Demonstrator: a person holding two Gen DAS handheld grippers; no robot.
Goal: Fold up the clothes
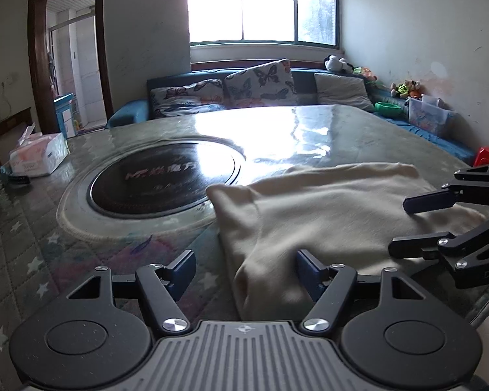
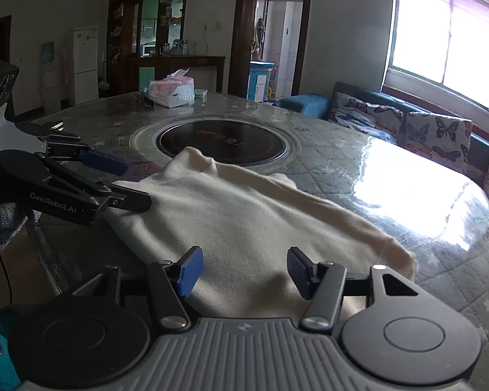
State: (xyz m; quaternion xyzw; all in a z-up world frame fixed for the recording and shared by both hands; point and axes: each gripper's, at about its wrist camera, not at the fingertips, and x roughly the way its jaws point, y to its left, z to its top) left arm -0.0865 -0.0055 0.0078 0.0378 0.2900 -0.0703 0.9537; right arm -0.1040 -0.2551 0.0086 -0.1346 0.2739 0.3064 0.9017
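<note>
cloth: cream cloth point(image 1: 326, 215) is lying bunched on the table point(image 1: 81, 234) | fingers: left gripper point(image 1: 244, 270) and right gripper point(image 2: 243, 268) are both sitting apart, holding nothing | tip: be pinching near corners, lifting together, keeping edges even

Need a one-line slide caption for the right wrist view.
Both open tools, right tool and left tool, poised over a cream garment on the glass-topped table.

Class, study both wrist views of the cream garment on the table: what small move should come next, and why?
Probably lower both grippers and close the jaws on the near edge of the cream garment. The left gripper and right gripper both stand open over it, gripping nothing, and the cloth lies only partly folded.
</note>
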